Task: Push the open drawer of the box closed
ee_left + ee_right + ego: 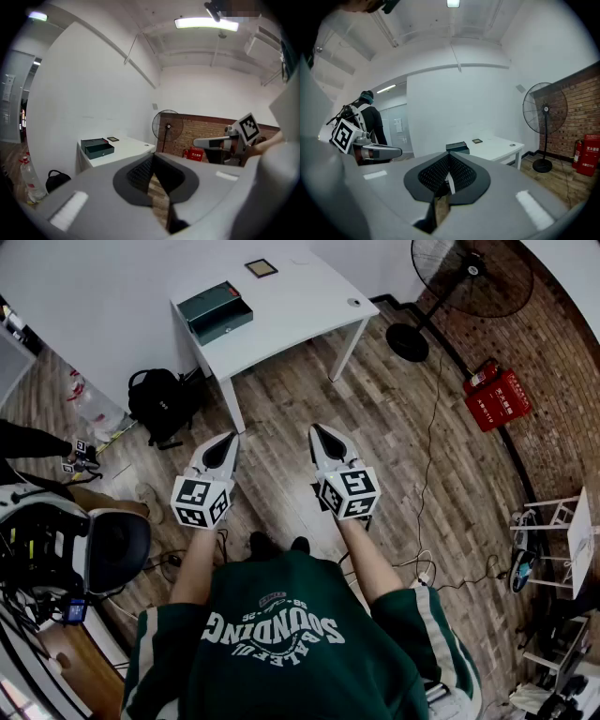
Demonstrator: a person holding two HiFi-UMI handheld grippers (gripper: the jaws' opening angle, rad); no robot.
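- Person stands on the wood floor (281, 399), well apart from the white worktop (300, 298). I'd say this is the approach and the push isn't begun.
- Box (208, 302): dark green, near the worktop's left end. Its drawer (228, 324) sticks out of the front face, twd the person.
- Left gripper (225, 439): fingers pressed together at the tips, nothing btwn them.
- Right gripper (322, 432): fingers also pressed together, empty.
- Both are held low in front of the body, side by side, aimed roughly at the worktop.
- How to do it well, my read:
  - No grab needed, so shut fingers suit the job as a blunt pusher.
  - Walk in close first, then meet the drawer front square and near its middle so it doesn't skew on its runners.
  - Push straight along the drawer's travel, slow and steady.
  - The box looks light and may slide on the smooth top, so the other gripper could brace its far side.
  - Stop once the drawer front sits flush w/ the box face.
- Containers:
  - The drawer interior is too small and dark here to tell what's in it, if anything. Nothing shows above its rim.
  - The box lid is shut.
- Also on the worktop, apart from the box: a small square dark-framed item (261, 268).
- A backpack (159, 404) lies on the floor by the near-left leg, so mind the feet going in.
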